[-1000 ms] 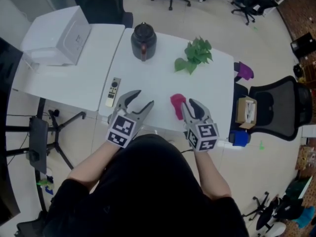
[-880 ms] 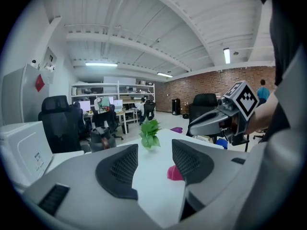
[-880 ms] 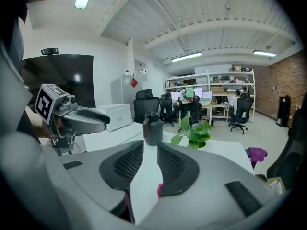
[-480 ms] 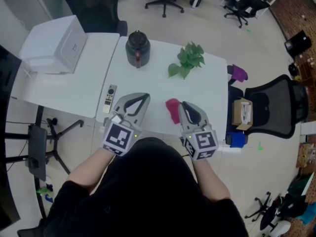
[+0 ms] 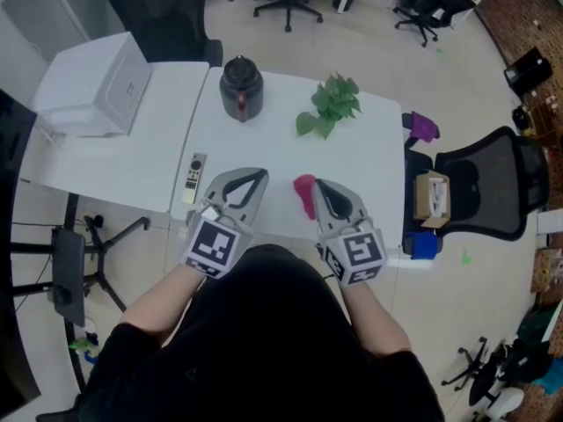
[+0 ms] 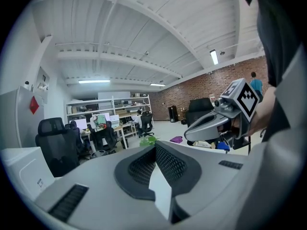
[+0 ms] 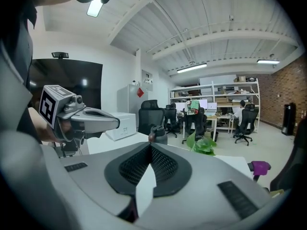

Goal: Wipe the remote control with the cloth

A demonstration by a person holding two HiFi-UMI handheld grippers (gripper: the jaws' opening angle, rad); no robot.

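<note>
The grey remote control (image 5: pixel 195 178) lies on the white table (image 5: pixel 369 161) near its left edge, left of my left gripper (image 5: pixel 261 175). A crumpled pink cloth (image 5: pixel 304 190) rests near the front edge, just left of my right gripper (image 5: pixel 318 185). Both grippers hover over the front of the table. The left gripper (image 6: pixel 154 145) is shut with nothing in it. The right gripper (image 7: pixel 150 145) is closing, its tips meeting on nothing. Neither gripper view shows the remote or the cloth.
A black kettle (image 5: pixel 241 87) and a green plant (image 5: pixel 330 105) stand at the back of the table. A white box (image 5: pixel 92 86) sits on the adjoining table to the left. A black office chair (image 5: pixel 488 183), a purple item (image 5: pixel 423 127) and a cardboard box (image 5: pixel 428 203) are at the right.
Both grippers have gone from open to shut, the left first, then the right. Neither took hold of anything. The cloth and remote lie where they were.
</note>
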